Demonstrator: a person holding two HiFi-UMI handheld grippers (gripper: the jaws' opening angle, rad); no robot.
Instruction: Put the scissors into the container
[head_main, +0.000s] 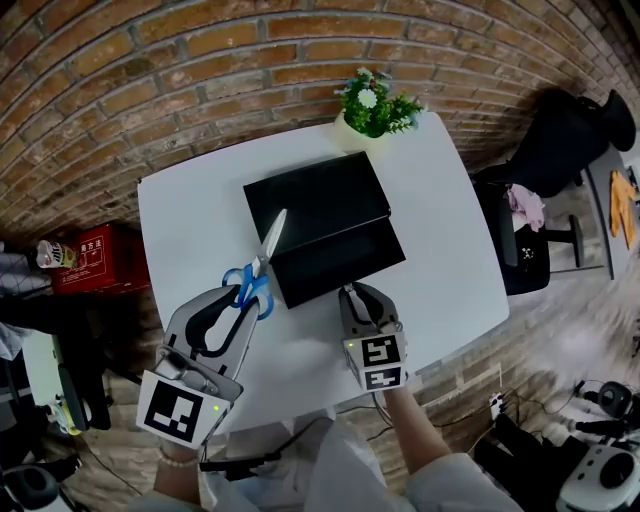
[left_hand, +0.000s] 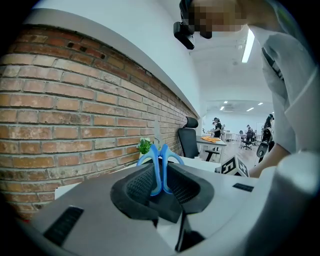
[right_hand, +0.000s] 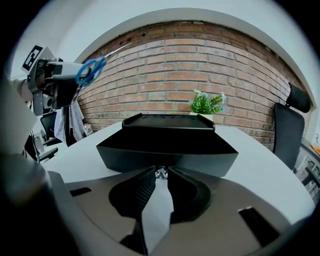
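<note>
Scissors (head_main: 266, 248) with blue handles and pale blades are held by the handles in my left gripper (head_main: 245, 296), which is shut on them. The blades point up and away over the left edge of the black container (head_main: 318, 205). In the left gripper view the blue handles (left_hand: 160, 167) stand upright between the jaws. The container's lower tray (head_main: 345, 265) is drawn out towards me. My right gripper (head_main: 352, 292) sits at the tray's front and is shut on a small metal knob (right_hand: 160, 173) there. The right gripper view shows the scissors (right_hand: 91, 71) raised at upper left.
The white table (head_main: 440, 230) ends close behind the container, where a potted plant (head_main: 375, 103) stands against the brick wall. A black office chair (head_main: 545, 150) is at the right and a red box (head_main: 95, 258) is on the floor at the left.
</note>
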